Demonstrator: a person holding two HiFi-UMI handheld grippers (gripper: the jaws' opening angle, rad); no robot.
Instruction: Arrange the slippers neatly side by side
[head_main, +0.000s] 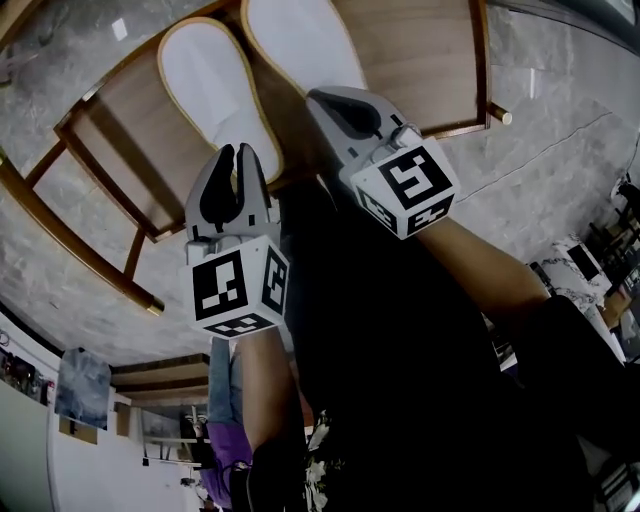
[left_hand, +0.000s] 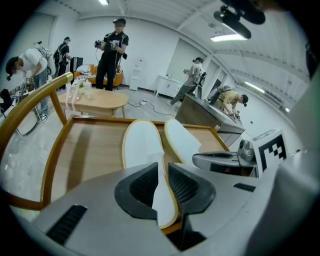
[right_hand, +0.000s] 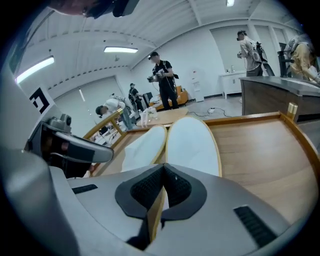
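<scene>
Two white slippers with yellow rims lie side by side, soles up, on a wooden rimmed tray (head_main: 430, 70). In the head view the left slipper (head_main: 215, 85) has its heel between the jaws of my left gripper (head_main: 236, 152). In the left gripper view the pads of that gripper (left_hand: 165, 175) close on the heel of the left slipper (left_hand: 142, 145). My right gripper (head_main: 316, 96) sits at the heel of the right slipper (head_main: 300, 40). In the right gripper view that gripper (right_hand: 162, 172) is shut on the thin heel edge of the right slipper (right_hand: 192, 145).
The tray has a raised wooden rim (left_hand: 30, 107) and stands over a grey marble floor (head_main: 560, 150). Beyond it are a round wooden table (left_hand: 92, 100), a grey counter (left_hand: 210, 117) and several people standing around the room.
</scene>
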